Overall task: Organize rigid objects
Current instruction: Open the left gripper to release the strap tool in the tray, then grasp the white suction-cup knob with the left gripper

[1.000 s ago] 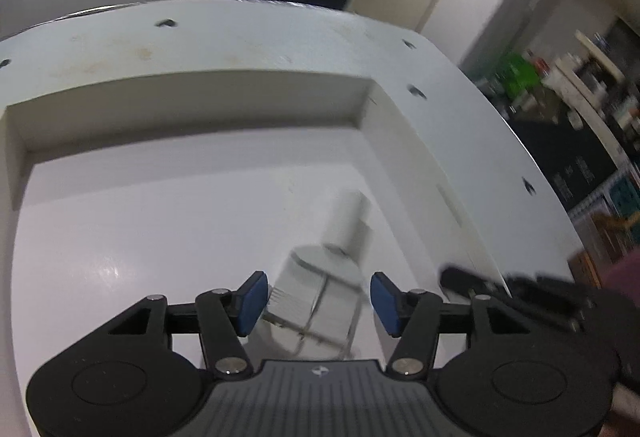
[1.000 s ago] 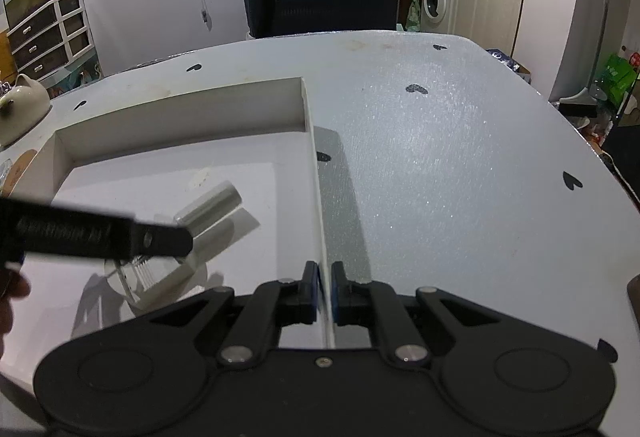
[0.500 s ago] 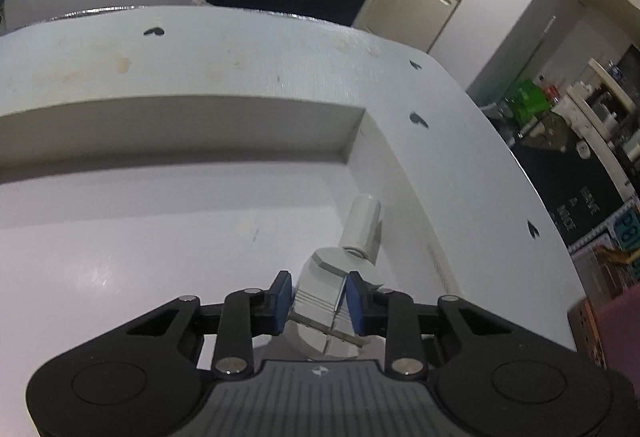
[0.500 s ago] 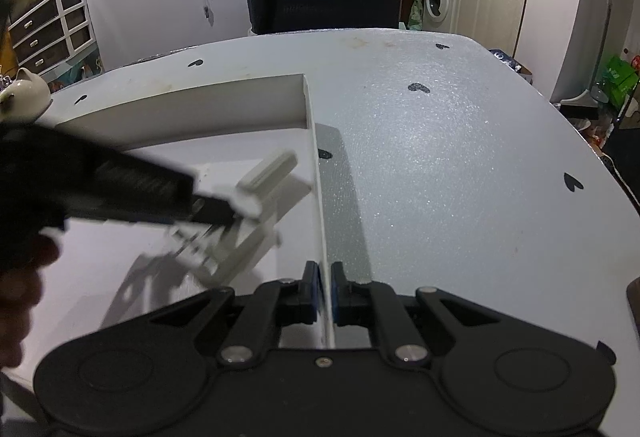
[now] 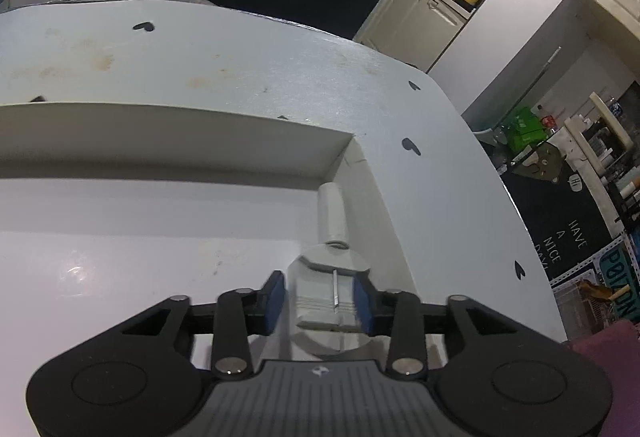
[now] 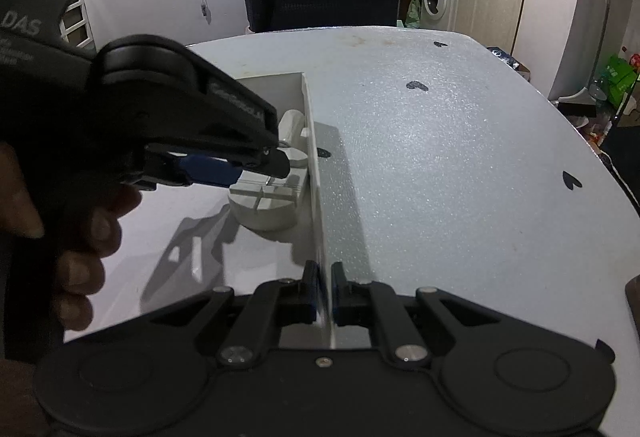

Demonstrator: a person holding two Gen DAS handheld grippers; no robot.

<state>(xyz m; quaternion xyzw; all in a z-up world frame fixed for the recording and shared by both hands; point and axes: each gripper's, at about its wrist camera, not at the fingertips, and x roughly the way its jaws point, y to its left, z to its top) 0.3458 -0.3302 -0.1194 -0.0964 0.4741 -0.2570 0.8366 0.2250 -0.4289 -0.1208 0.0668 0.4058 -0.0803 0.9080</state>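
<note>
Grey plastic watch-link tool [image 5: 326,293], stiff, light, likely slippery, in the white tray's [image 5: 168,133] right corner, clamped across its flat sides by the left gripper [image 5: 320,301], a sound hold; right gripper [image 6: 325,293] pinches the tray wall on the table [image 6: 460,165].

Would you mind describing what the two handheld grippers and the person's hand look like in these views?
Both the left gripper and the right gripper are matte black, with linkage arms on silver pivot pins, round discs at each side and blue finger pads. The left one has a ribbed grey centre plate. Its body carries pale lettering, "DAS" among it. The bare hand shows no sleeve. No cables are visible.
</note>
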